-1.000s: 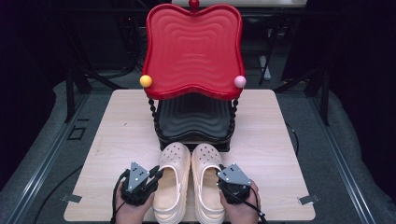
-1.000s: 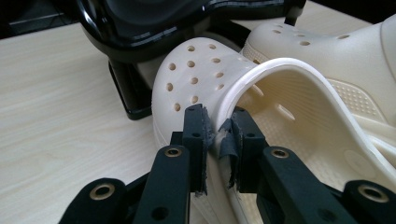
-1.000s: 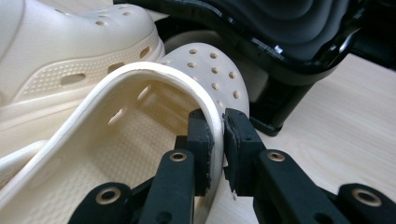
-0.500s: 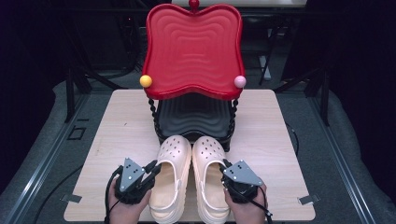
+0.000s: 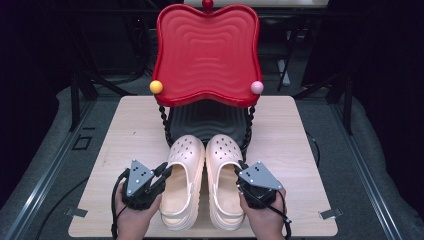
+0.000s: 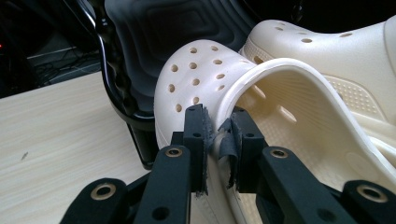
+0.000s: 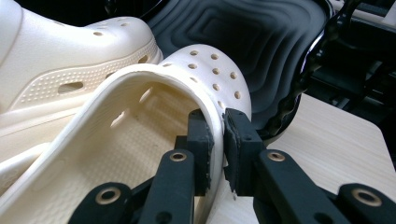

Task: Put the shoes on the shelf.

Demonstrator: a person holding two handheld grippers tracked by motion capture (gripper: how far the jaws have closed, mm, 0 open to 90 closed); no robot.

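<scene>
both tongs grip a clog each by its outer side wall. left tongs (image 5: pixel 162 172) are clamped on the rim of the left clog (image 5: pixel 182 180), one jaw inside the shoe and one outside, as the left gripper view shows (image 6: pixel 217 140). right tongs (image 5: pixel 241 172) pinch the outer rim of the right clog (image 5: pixel 224 180) the same way, seen close in the right gripper view (image 7: pixel 218 140). a hand (image 5: pixel 132 220) holds the left tool and another hand (image 5: pixel 262 217) the right one, both at the near edge of the table (image 5: pixel 125 135).

just beyond the toes stands a two-level stand: a black tray (image 5: pixel 207 122) low on the table and a red tray (image 5: pixel 207 50) above it on twisted black posts (image 5: pixel 164 122). the toes of both clogs reach the black tray's front rim; whether they touch it i cannot tell. a yellow ball (image 5: pixel 156 86) and a pink ball (image 5: pixel 257 87) sit at the red tray's front corners. the red tray overhangs the black one, so the gap between them is low.

the clogs lie side by side in the middle of the table's near half, toes pointing away from the person, soles down, inner sides touching or nearly so. they are pale cream, thick-soled, with rows of round holes over the toe (image 6: pixel 196 77) and a pebbled band along the side (image 7: pixel 70 79).
</scene>
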